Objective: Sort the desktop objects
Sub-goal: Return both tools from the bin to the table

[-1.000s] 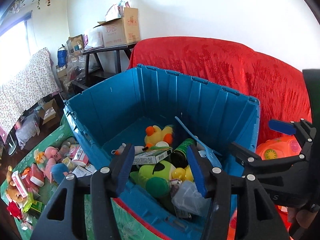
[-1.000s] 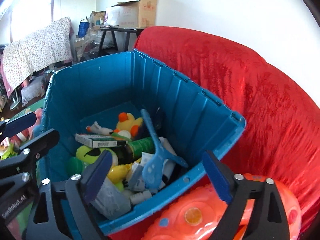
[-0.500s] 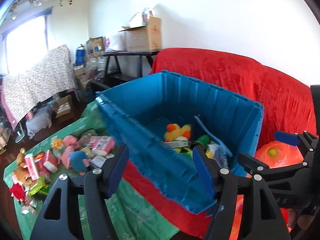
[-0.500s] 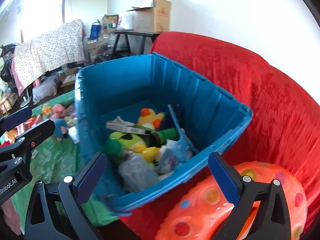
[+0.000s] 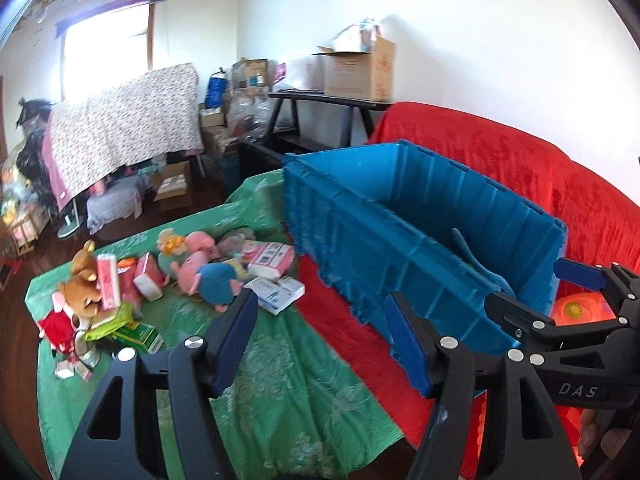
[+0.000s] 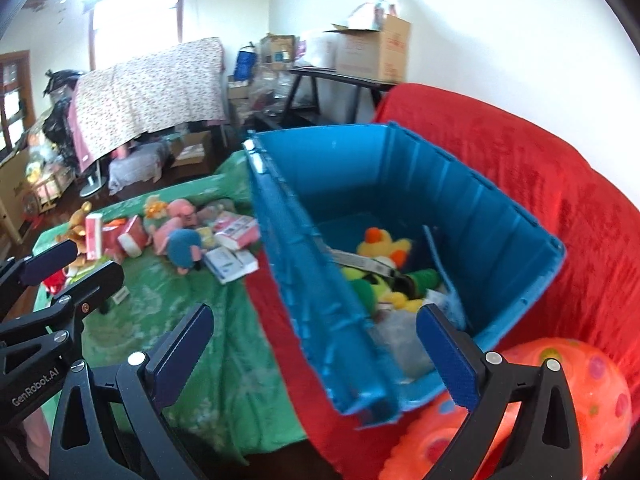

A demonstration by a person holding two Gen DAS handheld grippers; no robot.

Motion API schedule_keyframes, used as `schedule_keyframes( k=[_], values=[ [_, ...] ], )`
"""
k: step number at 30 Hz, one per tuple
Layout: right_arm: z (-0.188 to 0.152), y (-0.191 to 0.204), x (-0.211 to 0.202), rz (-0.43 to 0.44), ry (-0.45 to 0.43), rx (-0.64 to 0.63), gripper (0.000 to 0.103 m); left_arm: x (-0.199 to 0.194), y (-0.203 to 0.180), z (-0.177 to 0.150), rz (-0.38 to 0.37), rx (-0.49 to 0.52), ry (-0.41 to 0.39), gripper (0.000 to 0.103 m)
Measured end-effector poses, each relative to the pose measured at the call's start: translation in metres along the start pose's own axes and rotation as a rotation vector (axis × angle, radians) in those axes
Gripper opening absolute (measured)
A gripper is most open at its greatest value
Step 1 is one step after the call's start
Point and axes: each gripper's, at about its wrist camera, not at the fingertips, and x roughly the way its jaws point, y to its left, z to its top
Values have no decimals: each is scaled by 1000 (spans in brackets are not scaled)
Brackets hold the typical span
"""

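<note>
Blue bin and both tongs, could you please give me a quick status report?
Left tongs open, empty. Right tongs wide open, empty. Blue bin part filled; toy pile waiting on green cloth. Nothing between tongs and pile.

A green cloth (image 5: pixel 296 380) carries plush toys (image 5: pixel 208 268) and small boxes (image 5: pixel 276 294), beside a blue bin (image 6: pixel 400 184).

Bright daylight from a blown-out window (image 5: pixel 108 36), slight motion blur, fisheye-bent edges.
</note>
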Motion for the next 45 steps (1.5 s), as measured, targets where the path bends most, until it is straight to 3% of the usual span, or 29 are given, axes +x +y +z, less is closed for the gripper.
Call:
schedule_keyframes(
  k=[12, 24, 31, 38, 45],
  values=[
    [-4, 56, 33, 57, 42, -42, 103, 9, 52, -34, 43, -20, 45, 65],
    [-16, 61, 18, 98, -2, -40, 103, -32, 78, -50, 140, -104, 13, 65],
    [-11, 75, 22, 123, -4, -72, 103, -30, 93, -51, 175, -158, 22, 65],
    [2, 103, 61, 150, 24, -107, 103, 10, 135, -70, 214, -226, 122, 65],
    [7, 141, 155, 177, 140, -160, 103, 78, 209, -118, 304, -306, 291, 65]
  ],
)
